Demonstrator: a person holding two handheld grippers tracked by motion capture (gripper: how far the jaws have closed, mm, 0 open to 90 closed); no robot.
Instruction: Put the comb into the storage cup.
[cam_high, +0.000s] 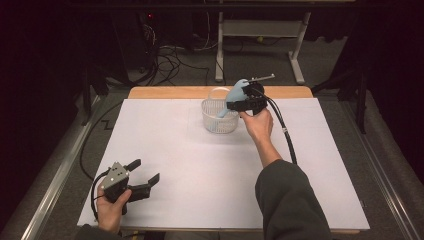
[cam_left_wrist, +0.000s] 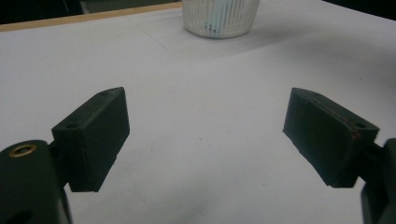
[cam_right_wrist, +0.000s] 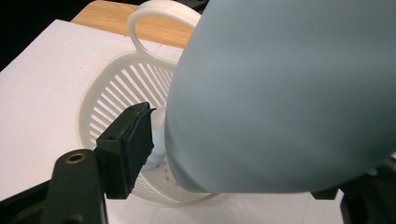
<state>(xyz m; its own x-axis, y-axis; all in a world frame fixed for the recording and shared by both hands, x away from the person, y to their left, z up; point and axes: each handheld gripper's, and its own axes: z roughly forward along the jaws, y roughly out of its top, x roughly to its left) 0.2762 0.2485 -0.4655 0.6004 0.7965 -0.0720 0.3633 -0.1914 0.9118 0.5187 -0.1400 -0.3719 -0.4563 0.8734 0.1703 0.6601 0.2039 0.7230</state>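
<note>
A light blue soft object (cam_high: 235, 92) hangs tilted over a white slatted basket (cam_high: 212, 122) at the far middle of the table, its lower end dipping inside. My right gripper (cam_high: 234, 106) sits around it from the right. In the right gripper view the blue object (cam_right_wrist: 280, 93) looms between the jaws. The left jaw stands a small gap off it, with the basket (cam_right_wrist: 107, 93) showing through, and the right jaw is hidden behind it. My left gripper (cam_high: 145, 175) rests open and bare near the front left corner; its jaws (cam_left_wrist: 205, 135) point toward the basket (cam_left_wrist: 219, 18).
A white sheet (cam_high: 200, 165) covers the table, with a strip of wood (cam_high: 165, 92) showing along the far edge. Beyond it are a metal desk frame (cam_high: 295, 60) and floor cables (cam_high: 165, 60). The right gripper's cable (cam_high: 285, 135) trails across the sheet.
</note>
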